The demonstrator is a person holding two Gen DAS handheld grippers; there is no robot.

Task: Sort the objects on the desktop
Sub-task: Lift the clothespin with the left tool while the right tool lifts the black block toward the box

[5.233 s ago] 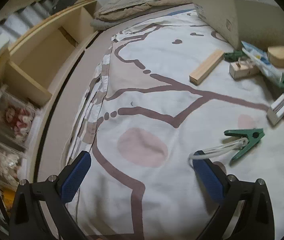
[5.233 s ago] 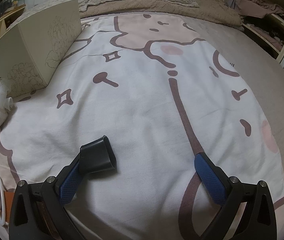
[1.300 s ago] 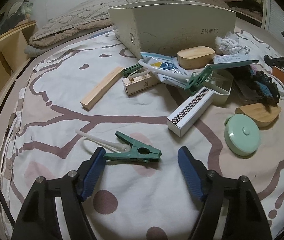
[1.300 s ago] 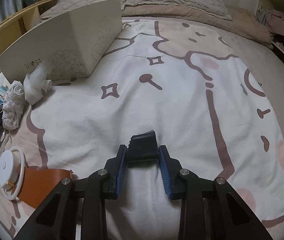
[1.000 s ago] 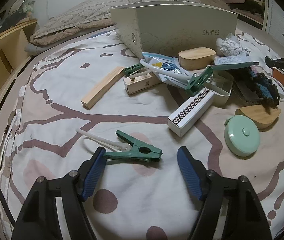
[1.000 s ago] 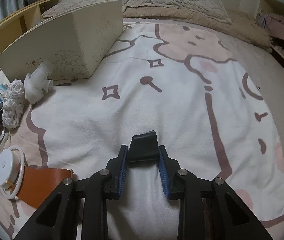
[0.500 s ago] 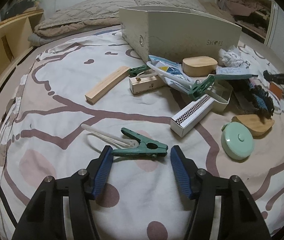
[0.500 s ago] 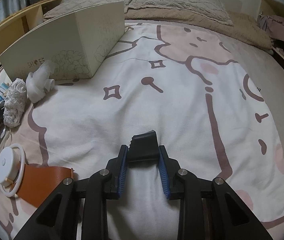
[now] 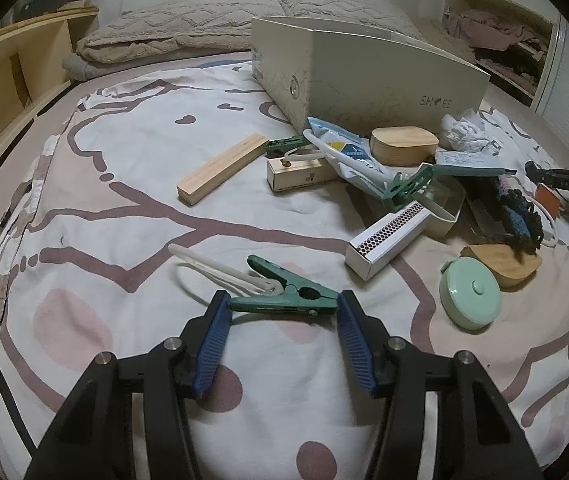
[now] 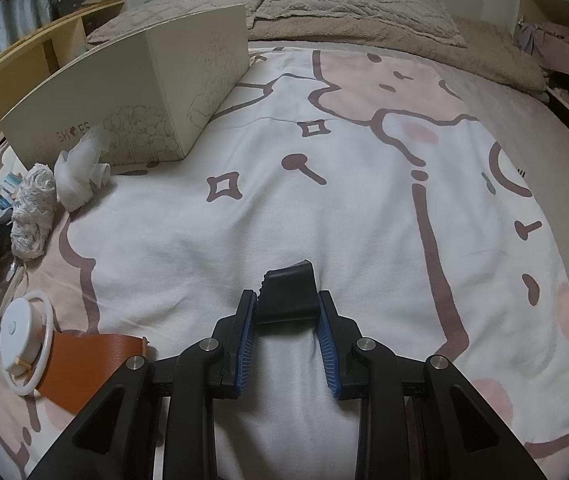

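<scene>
A green spring clip [image 9: 276,302] with a white loop [image 9: 212,269] on it lies on the patterned bedspread. It lies lengthwise between the blue pads of my left gripper [image 9: 283,300]. The jaws are closing, and both pad tips touch the clip's ends. In the right wrist view, my right gripper [image 10: 286,301] is shut on a small black plastic piece [image 10: 287,290], which sticks out forward just above the white blanket.
A pile lies beyond the clip: wood block [image 9: 222,168], white perforated box [image 9: 390,236], mint round case [image 9: 470,298], wooden lids and a second green clip [image 9: 408,186]. A cream shoe box [image 9: 364,80] stands behind. Orange strap [image 10: 84,364] and white ringed disc [image 10: 18,330] lie left of the right gripper.
The left jaws have narrowed from wide apart until both pads meet the ends of the green clip. The right gripper has kept still with the black piece in it.
</scene>
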